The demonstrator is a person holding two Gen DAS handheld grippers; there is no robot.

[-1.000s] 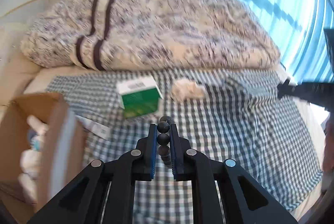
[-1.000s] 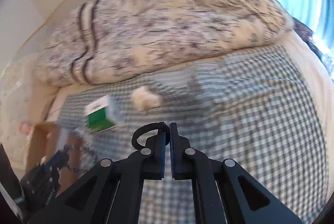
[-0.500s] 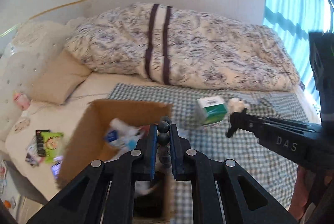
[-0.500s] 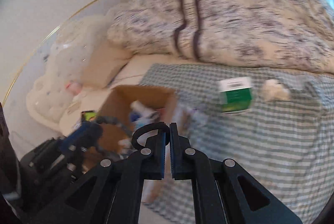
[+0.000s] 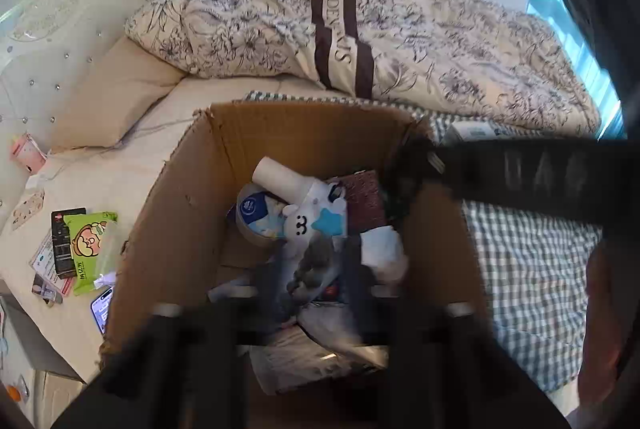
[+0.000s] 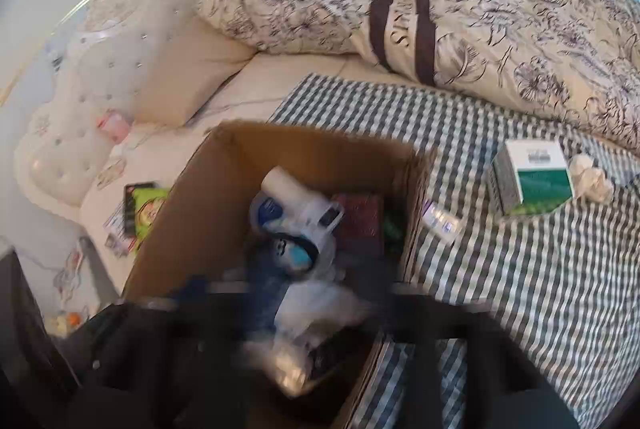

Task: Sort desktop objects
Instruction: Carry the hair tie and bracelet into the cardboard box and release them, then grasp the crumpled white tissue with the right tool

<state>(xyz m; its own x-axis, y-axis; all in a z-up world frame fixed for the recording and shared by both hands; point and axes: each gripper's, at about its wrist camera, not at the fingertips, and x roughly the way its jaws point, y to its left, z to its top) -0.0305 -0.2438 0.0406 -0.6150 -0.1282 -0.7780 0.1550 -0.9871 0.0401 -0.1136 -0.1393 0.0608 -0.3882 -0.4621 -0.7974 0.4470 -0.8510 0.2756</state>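
Left wrist view shows my left gripper [image 5: 312, 285] over the cardboard box [image 5: 180, 213], but it is too blurry to tell if it is shut. My right gripper [image 6: 316, 293] is blurry too. Lots of things are in the box. Off to its right, the green box [image 6: 532, 185] and crumpled tissue [image 6: 592, 179] wait on the checked cloth [image 6: 520, 269].

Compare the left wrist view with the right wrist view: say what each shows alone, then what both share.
Only the left wrist view shows the phone on the sheet by the box, and the right gripper reaching over the box rim. Only the right wrist view shows the crumpled tissue and small packet on the checked cloth. Both show the cardboard box of clutter, the green-and-white carton and the floral quilt.
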